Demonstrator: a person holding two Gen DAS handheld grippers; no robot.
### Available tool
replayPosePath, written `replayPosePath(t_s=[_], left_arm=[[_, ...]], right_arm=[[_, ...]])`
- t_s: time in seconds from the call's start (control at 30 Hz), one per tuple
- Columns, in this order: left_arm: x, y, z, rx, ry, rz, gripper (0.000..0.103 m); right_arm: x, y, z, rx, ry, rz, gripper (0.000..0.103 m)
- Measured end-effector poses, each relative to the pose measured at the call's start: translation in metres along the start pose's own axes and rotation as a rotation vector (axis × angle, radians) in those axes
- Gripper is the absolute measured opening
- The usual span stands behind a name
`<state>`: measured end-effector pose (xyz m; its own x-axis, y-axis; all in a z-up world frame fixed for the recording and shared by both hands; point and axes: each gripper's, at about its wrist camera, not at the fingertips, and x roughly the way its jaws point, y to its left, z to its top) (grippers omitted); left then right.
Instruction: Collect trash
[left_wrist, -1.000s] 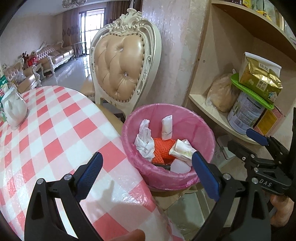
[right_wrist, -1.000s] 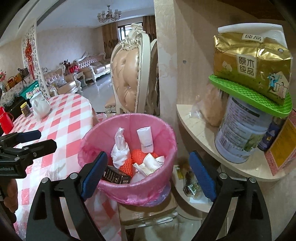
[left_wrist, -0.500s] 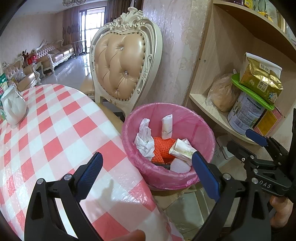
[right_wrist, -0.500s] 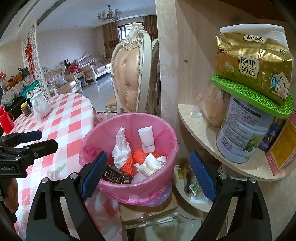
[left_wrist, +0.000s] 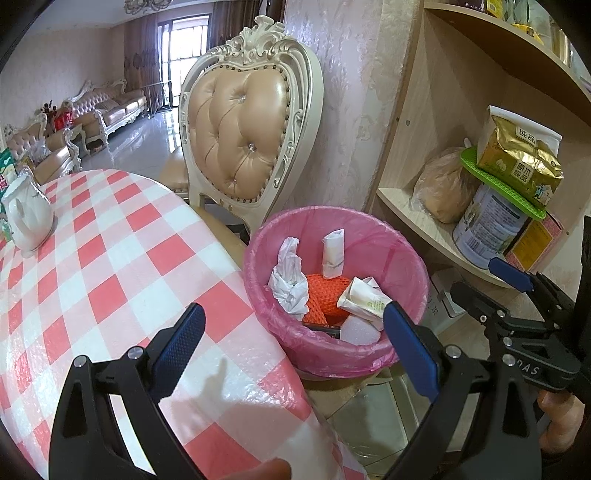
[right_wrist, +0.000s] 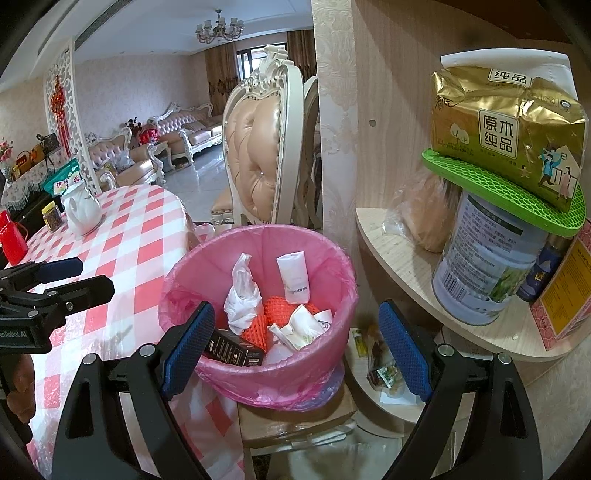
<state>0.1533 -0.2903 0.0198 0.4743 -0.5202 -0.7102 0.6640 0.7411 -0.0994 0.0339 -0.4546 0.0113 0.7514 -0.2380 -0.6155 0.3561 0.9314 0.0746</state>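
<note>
One bin (right_wrist: 317, 362), two empty tools (left_wrist: 295, 339)

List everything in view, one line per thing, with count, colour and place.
Plastic-lined round trash bin: one, pink, beside the table.
Crumpled tissue: one, white, inside the bin.
Foam fruit net: one, orange, inside the bin.
Small cardboard box: one, black, inside the bin.
Checked tablecloth: one, red-white, on the table.
Ceramic teapot: one, white, on the table.
Tufted chair: one, beige, behind the bin.
Foil packet: one, gold, on the shelf.
Left tongs: open, empty.
Right tongs: open, empty.
</note>
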Motion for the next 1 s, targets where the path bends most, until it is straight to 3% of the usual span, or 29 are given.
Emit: replayPosePath(t_s=[1.0], left_arm=[[0.0029, -0.0052, -0.0007, 0.013, 0.007, -0.008, 0.095]], right_arm=[[0.0006, -0.0012, -0.0001, 0.002, 0.001, 0.001, 0.085]])
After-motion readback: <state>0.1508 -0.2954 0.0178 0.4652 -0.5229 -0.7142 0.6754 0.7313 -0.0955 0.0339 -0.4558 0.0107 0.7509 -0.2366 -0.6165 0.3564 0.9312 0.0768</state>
